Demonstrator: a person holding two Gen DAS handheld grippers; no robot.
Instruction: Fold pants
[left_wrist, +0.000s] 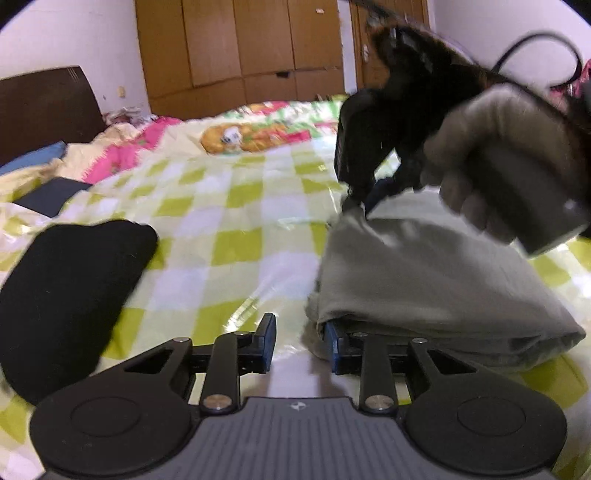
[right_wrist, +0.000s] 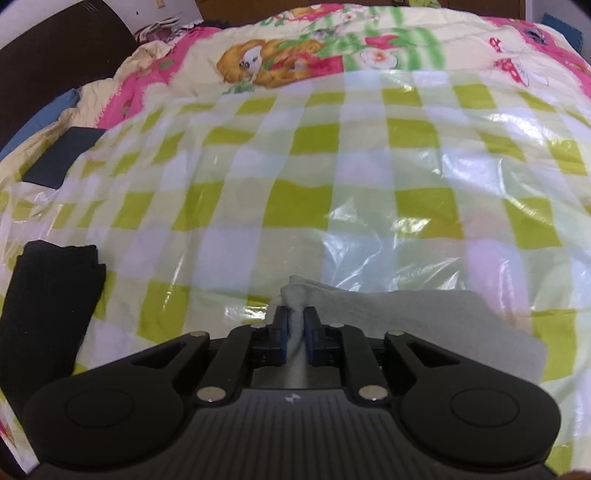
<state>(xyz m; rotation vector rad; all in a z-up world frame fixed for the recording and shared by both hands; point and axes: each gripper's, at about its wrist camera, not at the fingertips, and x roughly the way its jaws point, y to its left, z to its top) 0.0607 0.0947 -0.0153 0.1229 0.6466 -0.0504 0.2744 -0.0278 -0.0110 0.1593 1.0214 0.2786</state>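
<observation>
Your bed (right_wrist: 332, 166) wears glossy green-checked plastic. On it lie the soft grey folded pants (left_wrist: 424, 280); your right gripper (right_wrist: 295, 328) pinches their corner, your left gripper (left_wrist: 299, 339) spread beside them.

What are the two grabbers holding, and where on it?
The right gripper pinches a bunched corner of the grey pants. The left gripper is open, with one of its fingers under their near edge.

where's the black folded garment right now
The black folded garment lies on the checkered sheet at lower left in both wrist views, apart from the grey pants.
</observation>
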